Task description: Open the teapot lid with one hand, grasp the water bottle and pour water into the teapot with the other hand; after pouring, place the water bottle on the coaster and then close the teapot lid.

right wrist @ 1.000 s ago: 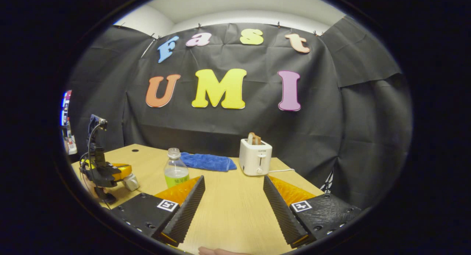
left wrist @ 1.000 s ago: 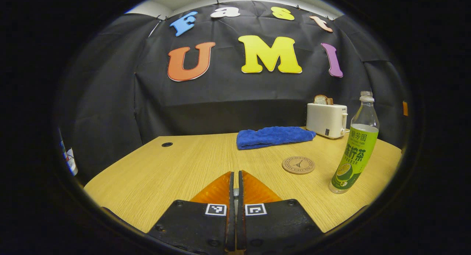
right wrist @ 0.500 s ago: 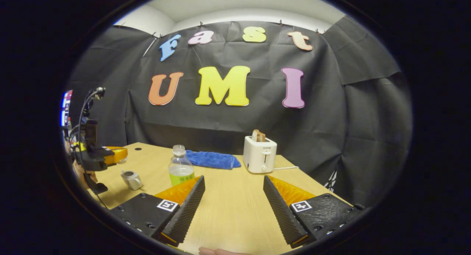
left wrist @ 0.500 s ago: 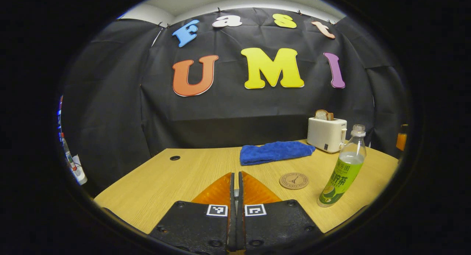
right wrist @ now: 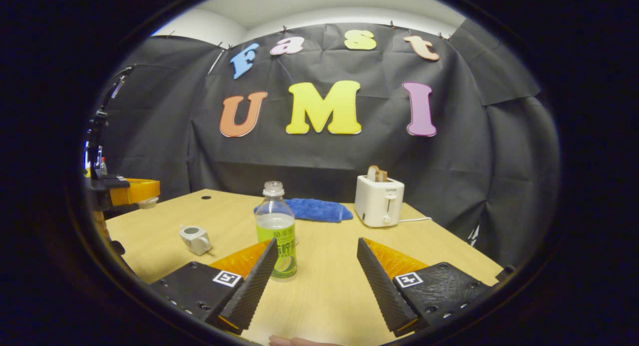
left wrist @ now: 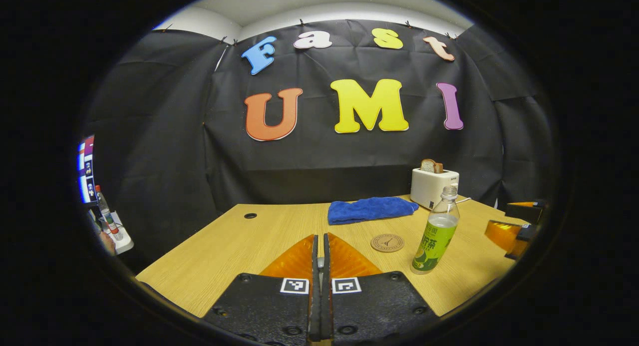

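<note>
My left gripper [left wrist: 320,241] is shut, with a small pale piece pinched between its fingers. In the right gripper view that gripper [right wrist: 131,191] hangs at the far left, above the table, with the whitish teapot lid [right wrist: 148,203] under its fingers. The small white teapot [right wrist: 195,238] stands below it, its top uncovered. The water bottle [right wrist: 277,231] with the green label stands upright just past the left finger of my open right gripper [right wrist: 317,243]. Seen from the left gripper, the bottle [left wrist: 434,236] stands beside the round cork coaster [left wrist: 387,243], and the right gripper [left wrist: 514,226] shows at the right edge.
A white toaster [right wrist: 379,201] holding bread and a folded blue cloth [right wrist: 319,209] sit at the back of the wooden table [right wrist: 324,296]. A fingertip [right wrist: 294,341] shows at the bottom edge. A cable hole [left wrist: 250,215] lies at the table's back left.
My left gripper has lifted up and back from the teapot with the lid, leaving the pot uncovered. My right gripper has come closer to the bottle, still open.
</note>
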Demonstrator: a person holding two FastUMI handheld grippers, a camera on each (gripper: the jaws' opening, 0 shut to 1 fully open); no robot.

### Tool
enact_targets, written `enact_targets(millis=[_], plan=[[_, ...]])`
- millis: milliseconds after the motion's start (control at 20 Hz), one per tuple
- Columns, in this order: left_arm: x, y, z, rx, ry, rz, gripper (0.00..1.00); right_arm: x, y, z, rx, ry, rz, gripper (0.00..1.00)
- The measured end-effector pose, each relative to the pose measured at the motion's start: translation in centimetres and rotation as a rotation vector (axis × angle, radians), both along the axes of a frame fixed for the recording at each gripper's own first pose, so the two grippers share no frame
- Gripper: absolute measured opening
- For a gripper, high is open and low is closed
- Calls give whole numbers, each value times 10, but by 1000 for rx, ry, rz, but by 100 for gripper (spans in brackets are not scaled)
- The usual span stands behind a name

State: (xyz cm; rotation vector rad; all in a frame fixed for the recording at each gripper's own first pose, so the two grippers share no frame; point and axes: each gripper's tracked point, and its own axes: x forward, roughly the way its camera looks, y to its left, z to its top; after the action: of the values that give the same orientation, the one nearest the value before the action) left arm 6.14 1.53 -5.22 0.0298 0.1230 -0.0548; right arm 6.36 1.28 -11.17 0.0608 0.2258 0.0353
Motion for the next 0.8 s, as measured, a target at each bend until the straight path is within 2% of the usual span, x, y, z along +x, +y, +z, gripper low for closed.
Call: enact_targets(millis=[200, 350, 500, 800], plan=[[-22, 10, 5, -14, -11, -5, 3, 6, 28, -31, 75, 50, 79, 95], [-27, 12, 5, -30, -6, -18, 3, 17, 42, -35, 98, 45, 105, 97], [-30, 14, 4, -30, 2, -30, 3, 36, 54, -37, 67, 26, 113, 94], [-36, 28, 15, -67, -3, -41, 3, 70, 65, -45, 30, 28, 99, 95]])
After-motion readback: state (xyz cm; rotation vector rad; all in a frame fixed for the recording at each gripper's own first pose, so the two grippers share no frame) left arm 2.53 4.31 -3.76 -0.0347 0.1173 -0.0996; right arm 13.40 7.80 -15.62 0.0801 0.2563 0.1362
